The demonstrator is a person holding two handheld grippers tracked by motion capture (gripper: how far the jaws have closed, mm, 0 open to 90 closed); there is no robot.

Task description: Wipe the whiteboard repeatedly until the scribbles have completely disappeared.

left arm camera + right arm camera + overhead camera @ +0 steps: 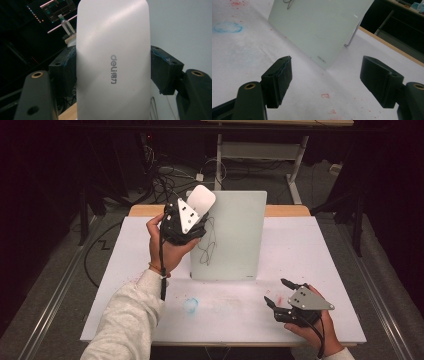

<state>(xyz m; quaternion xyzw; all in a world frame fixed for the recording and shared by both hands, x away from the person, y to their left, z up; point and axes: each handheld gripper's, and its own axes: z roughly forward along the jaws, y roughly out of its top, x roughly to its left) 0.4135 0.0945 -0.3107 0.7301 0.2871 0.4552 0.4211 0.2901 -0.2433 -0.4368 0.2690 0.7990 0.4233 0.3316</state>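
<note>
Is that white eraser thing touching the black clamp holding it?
Touching. The left gripper view shows both pads pressed against the white eraser's sides, with no gap.
</note>
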